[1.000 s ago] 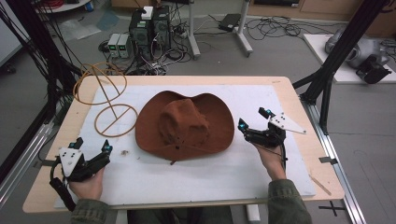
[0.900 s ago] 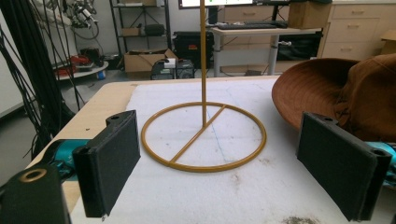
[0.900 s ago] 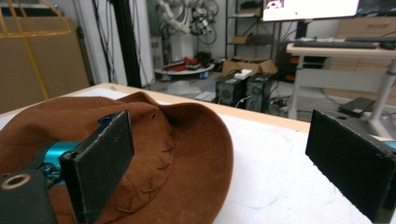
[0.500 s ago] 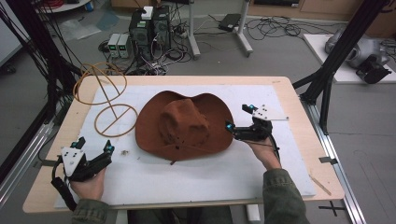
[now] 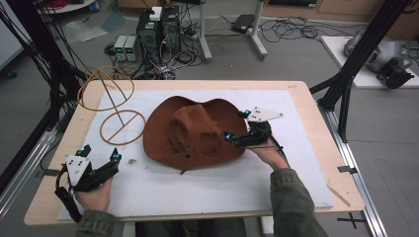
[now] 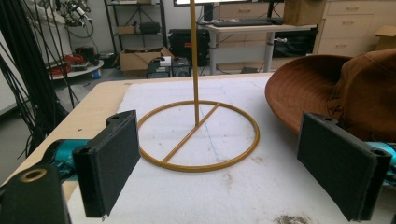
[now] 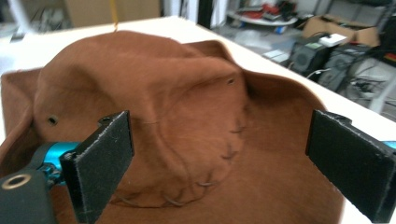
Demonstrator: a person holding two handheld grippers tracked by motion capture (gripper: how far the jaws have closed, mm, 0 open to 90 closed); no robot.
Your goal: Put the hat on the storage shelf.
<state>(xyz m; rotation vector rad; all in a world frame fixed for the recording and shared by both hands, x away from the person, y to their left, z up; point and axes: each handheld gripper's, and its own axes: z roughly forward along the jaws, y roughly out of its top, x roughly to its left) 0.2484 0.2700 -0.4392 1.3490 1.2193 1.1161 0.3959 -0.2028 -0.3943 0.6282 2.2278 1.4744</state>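
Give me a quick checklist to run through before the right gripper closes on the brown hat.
1. Right gripper open: ok, its jaws stand wide apart in the right gripper view.
2. Brown hat between those jaws: ok, the crown sits ahead of them, over the brim.
3. Jaws touching the felt: cannot tell.
4. Left gripper out of the way: ok, open, at the mat's near left, apart from the hat.
5. Wire hat stand upright and free: ok, its ring base lies flat left of the hat.
6. Brim clear of the stand base: ok, a gap of mat shows in the left gripper view.
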